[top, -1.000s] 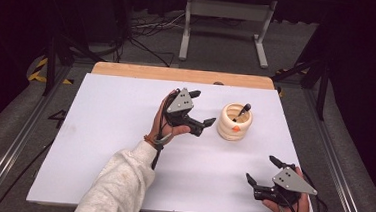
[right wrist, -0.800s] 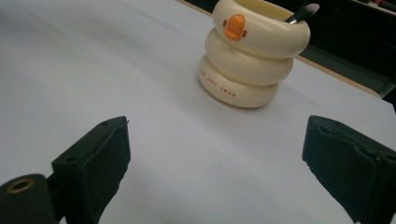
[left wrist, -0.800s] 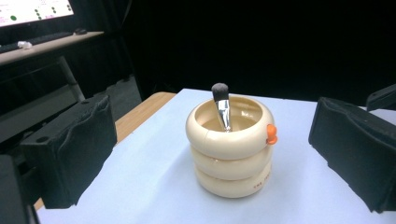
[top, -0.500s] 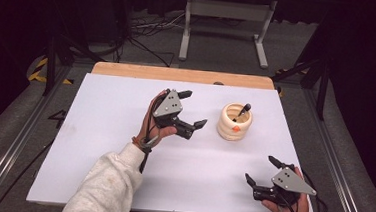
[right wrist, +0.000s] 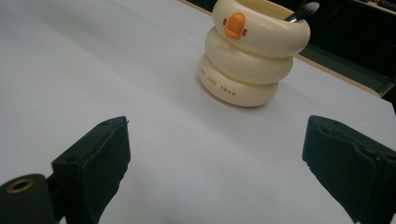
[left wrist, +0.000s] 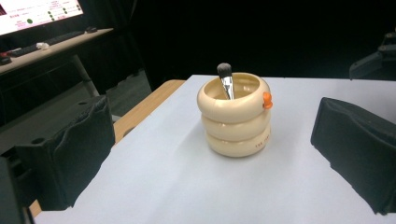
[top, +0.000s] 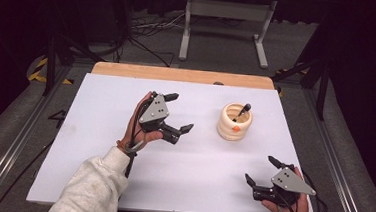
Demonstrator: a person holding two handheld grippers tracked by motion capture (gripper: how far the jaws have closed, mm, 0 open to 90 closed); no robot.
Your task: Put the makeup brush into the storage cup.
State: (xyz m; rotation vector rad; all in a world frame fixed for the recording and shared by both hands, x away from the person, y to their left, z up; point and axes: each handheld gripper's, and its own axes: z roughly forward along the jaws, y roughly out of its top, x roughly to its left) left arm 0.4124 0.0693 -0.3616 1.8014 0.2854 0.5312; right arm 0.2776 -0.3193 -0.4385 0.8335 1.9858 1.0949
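The white surface (top: 98,145) spreads out under both my hands, with a wooden edge (top: 178,75) along its far side at 12 o'clock. My left gripper (top: 179,112) sits near the middle, slightly toward 10 o'clock, raised in my hand with its jaws spread wide and nothing between them; in the left gripper view the pot stands straight ahead between the two black jaws, apart from both. My right gripper (top: 260,171) rests low at about 5 o'clock, near the front edge, also wide open and empty, its jaws pointing toward 11 o'clock.

The pot (top: 235,122) is a cream holder shaped like three stacked rings, standing upright on the surface at roughly 2 o'clock from centre, to the right of my left gripper and well apart from my right one. An orange beak (right wrist: 235,25) sticks out from its top ring. A brush (left wrist: 226,79) leans inside it, bristles up.
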